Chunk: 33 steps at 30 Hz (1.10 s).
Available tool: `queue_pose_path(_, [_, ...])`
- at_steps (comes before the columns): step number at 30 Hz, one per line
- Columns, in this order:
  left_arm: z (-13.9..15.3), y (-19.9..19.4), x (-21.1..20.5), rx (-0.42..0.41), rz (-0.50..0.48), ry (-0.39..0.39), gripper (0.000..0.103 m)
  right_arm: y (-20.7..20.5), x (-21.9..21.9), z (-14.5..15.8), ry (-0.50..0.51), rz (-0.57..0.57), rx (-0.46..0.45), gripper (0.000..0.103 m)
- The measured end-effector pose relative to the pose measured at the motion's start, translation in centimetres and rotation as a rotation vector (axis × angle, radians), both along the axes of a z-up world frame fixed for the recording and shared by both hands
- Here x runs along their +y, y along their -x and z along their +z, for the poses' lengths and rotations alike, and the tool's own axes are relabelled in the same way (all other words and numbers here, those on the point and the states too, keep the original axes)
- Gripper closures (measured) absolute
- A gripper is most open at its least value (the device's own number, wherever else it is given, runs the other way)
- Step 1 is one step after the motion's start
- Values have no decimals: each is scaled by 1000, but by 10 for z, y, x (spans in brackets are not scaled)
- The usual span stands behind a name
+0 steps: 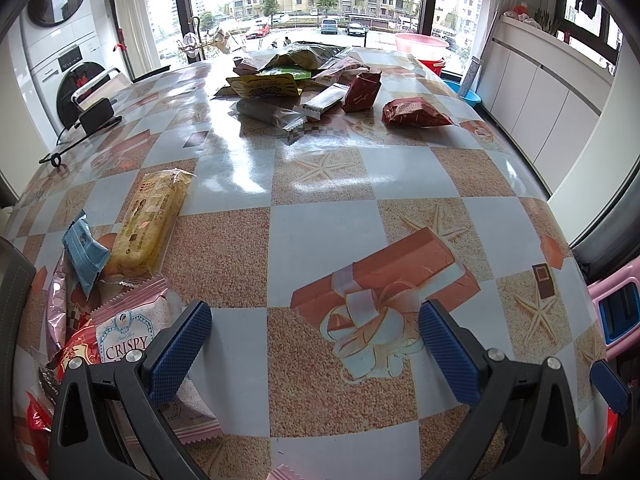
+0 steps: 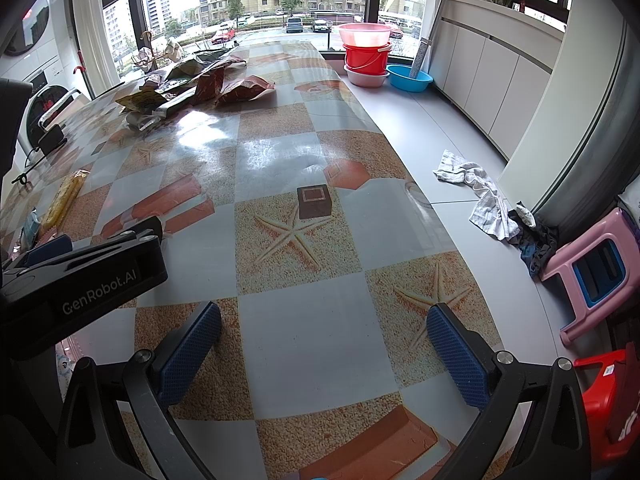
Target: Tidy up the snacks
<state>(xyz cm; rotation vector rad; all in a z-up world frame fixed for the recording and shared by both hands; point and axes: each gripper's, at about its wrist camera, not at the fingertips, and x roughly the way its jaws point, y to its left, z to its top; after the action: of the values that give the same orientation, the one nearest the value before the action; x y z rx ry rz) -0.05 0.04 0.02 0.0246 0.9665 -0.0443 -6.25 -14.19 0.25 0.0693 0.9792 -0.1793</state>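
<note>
A pile of snack packets (image 1: 296,80) lies at the far end of the table, with a red bag (image 1: 416,114) at its right; the pile also shows in the right wrist view (image 2: 192,84). Near my left side lie a yellow biscuit pack (image 1: 150,224), a blue packet (image 1: 86,252) and a pink "CRISPY" packet (image 1: 132,328). My left gripper (image 1: 316,344) is open and empty above the table, just right of the pink packet. My right gripper (image 2: 324,344) is open and empty over the table's near right part. The left gripper's body (image 2: 80,280) shows at the left in the right wrist view.
The table (image 1: 320,184) has a glossy checked cloth with starfish prints. A black device with a cable (image 1: 94,116) sits at its left edge. On the floor to the right are a red bucket (image 2: 366,58), a blue basin (image 2: 410,78), rags (image 2: 480,196), a pink stool (image 2: 592,268).
</note>
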Motion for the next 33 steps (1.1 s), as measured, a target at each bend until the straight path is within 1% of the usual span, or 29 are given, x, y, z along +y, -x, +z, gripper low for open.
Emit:
queue_pose_path(9, [0, 0, 0, 3, 1, 4, 0, 0, 0, 0, 0, 0, 0, 0])
queue_pose_path(10, [0, 0, 1, 17, -1, 5, 0, 0, 0, 0, -1, 0, 0, 0])
queue_pose_path(13, [1, -1, -2, 99, -43, -1, 0, 0, 0, 0, -1, 0, 0, 0])
queue_pose_path(15, [2, -3, -4, 146, -86, -10, 0, 0, 0, 0, 0, 0, 0, 0])
queue_pose_path(16, [3, -3, -4, 184, -117, -12, 0, -1, 0, 0, -1, 1, 0, 0])
queue_pose_path(17, [4, -2, -1, 205, -124, -2, 0, 0, 0, 0, 0, 1, 0, 0])
queue_pose_path(18, [9, 3, 5, 201, -118, 15, 0, -1, 0, 0, -1, 0, 0, 0])
queue_pose_path(20, [32, 21, 21, 132, -126, 32, 0, -1, 0, 0, 0, 0, 0, 0])
queue_pose_path(22, [53, 43, 40, 53, -146, 13, 0, 0, 0, 0, -1, 0, 0, 0])
queue_pose_path(24, [68, 65, 65, -8, -143, -8, 0, -1, 0, 0, 0, 0, 0, 0])
queue_pose_path(26, [75, 88, 97, -44, -122, -28, 0, -1, 0, 0, 0, 0, 0, 0])
queue_pose_path(28, [70, 103, 126, -36, -89, -51, 0, 0, 0, 0, -1, 0, 0, 0])
queue_pose_path(31, [49, 117, 168, 26, -36, -69, 0, 0, 0, 0, 0, 0, 0, 0])
queue_pose_path(33, [34, 124, 183, 71, -10, -62, 0, -1, 0, 0, -1, 0, 0, 0])
